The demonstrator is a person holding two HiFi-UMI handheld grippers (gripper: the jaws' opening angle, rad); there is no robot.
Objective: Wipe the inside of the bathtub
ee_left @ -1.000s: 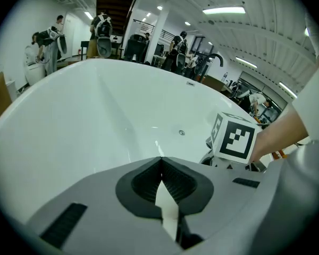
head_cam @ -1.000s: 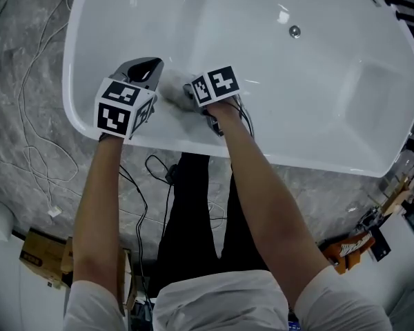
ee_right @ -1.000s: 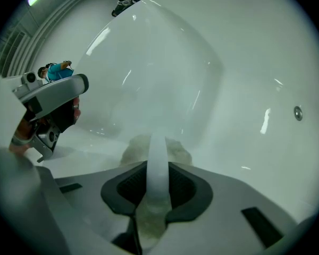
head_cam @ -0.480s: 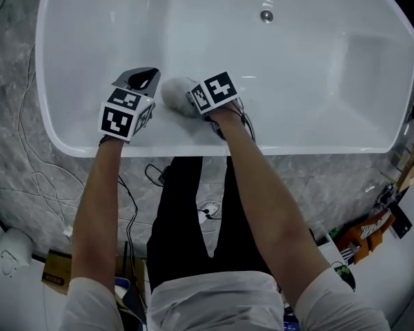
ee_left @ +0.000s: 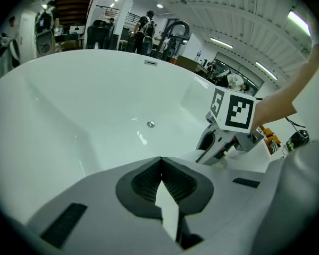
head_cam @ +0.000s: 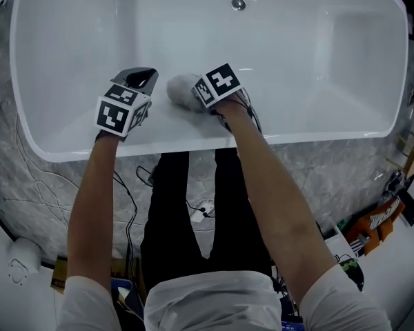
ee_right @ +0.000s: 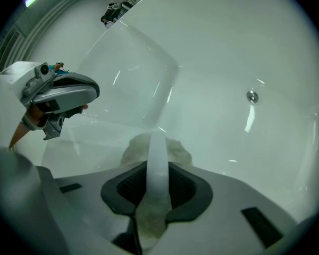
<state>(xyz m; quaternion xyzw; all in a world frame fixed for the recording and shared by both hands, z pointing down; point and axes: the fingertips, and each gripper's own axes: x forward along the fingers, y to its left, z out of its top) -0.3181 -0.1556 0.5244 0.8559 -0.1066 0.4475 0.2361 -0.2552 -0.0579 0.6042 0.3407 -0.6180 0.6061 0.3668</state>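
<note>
A white bathtub (head_cam: 69,150) fills the top of the head view, its drain (head_cam: 239,4) at the far side. My right gripper (head_cam: 193,96) is shut on a grey cloth (head_cam: 181,90), which presses against the tub's near inner wall. In the right gripper view the cloth (ee_right: 155,149) bunches just past the jaws. My left gripper (head_cam: 139,80) hovers over the near wall, a little left of the cloth, jaws shut with nothing between them. The left gripper view shows the right gripper (ee_left: 223,142) and the drain (ee_left: 150,124).
The tub's near rim (head_cam: 193,145) runs under both forearms. Cables (head_cam: 34,178) trail over the marble floor on the left. A cardboard box (head_cam: 62,274) and orange items (head_cam: 376,223) stand on the floor at the lower corners. People and gym machines (ee_left: 149,25) appear beyond the tub.
The head camera has swung so the tub sits squarer and higher in view. Both grippers and the cloth stay at the same spot on the near inner wall.
</note>
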